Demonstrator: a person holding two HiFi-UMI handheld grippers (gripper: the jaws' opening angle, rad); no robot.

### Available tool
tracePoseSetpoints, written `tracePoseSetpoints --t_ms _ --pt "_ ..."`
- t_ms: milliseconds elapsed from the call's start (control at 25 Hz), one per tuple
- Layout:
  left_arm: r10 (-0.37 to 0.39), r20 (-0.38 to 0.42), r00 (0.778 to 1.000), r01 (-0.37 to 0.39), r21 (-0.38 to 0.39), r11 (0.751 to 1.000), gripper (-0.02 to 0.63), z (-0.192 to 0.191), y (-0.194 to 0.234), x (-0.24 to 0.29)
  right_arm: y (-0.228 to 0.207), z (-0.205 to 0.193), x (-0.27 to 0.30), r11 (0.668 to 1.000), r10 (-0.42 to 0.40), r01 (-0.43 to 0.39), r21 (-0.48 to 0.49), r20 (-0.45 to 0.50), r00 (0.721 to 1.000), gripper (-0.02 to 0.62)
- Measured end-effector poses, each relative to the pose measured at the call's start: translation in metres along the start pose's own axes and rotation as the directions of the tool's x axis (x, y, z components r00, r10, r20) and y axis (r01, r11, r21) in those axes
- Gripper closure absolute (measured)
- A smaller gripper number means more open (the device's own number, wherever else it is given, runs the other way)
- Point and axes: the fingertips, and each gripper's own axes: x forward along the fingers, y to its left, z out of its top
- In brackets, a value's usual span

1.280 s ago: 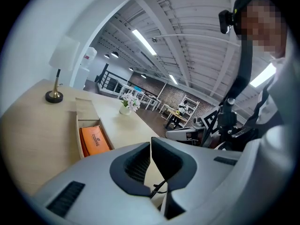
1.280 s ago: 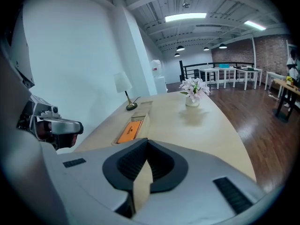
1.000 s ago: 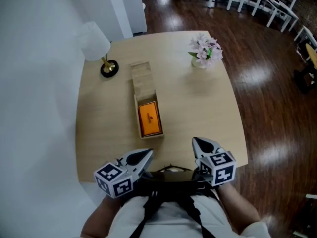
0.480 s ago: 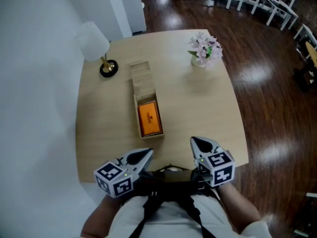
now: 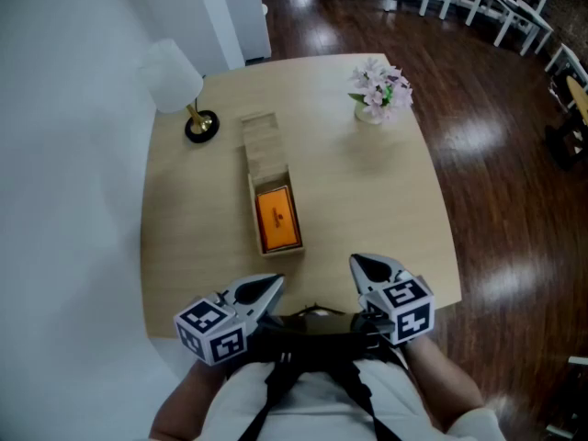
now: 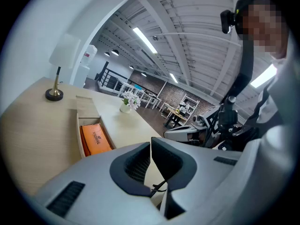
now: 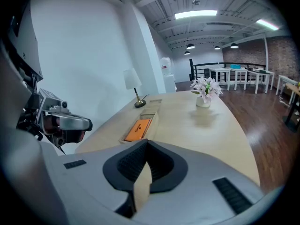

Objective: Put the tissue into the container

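An orange tissue pack (image 5: 277, 219) lies in the near half of a long wooden container (image 5: 254, 211) at the middle of the table. The container's wooden lid (image 5: 262, 142) covers the far half. My left gripper (image 5: 275, 284) is shut and empty at the table's near edge, below and left of the container. On the other side my right gripper (image 5: 356, 262) hangs shut and empty over the near edge, right of the container. The left gripper view shows shut jaws (image 6: 151, 142) with the pack (image 6: 93, 139) beyond. In the right gripper view the shut jaws (image 7: 146, 146) point toward the pack (image 7: 138, 129).
A white-shaded lamp (image 5: 175, 79) on a black and gold base stands at the table's far left. A vase of pale pink flowers (image 5: 379, 90) stands at the far right. Dark wooden floor lies beyond the table's right edge (image 5: 448, 237). A white wall is at the left.
My right gripper has crept slightly forward and left over the table edge. The left gripper and the things on the table have stayed in place.
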Motion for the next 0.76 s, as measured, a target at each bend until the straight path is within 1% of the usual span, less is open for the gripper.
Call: tracePoseSetpoints --t_ms 280,760 --pt "-0.002 -0.011 1.000 0.002 -0.005 1.000 0.606 -0.0012 -0.0010 0.0007 0.0007 -0.0060 0.0017 1.000 0.015 -0.016 -0.021 -0.020 1.000 0.594" --pt "0.000 -0.039 0.999 0.000 0.001 1.000 0.606 -0.0038 0.0019 0.0039 0.0026 -0.0035 0.0051 0.999 0.014 -0.015 -0.047 -0.026 1.000 0.594"
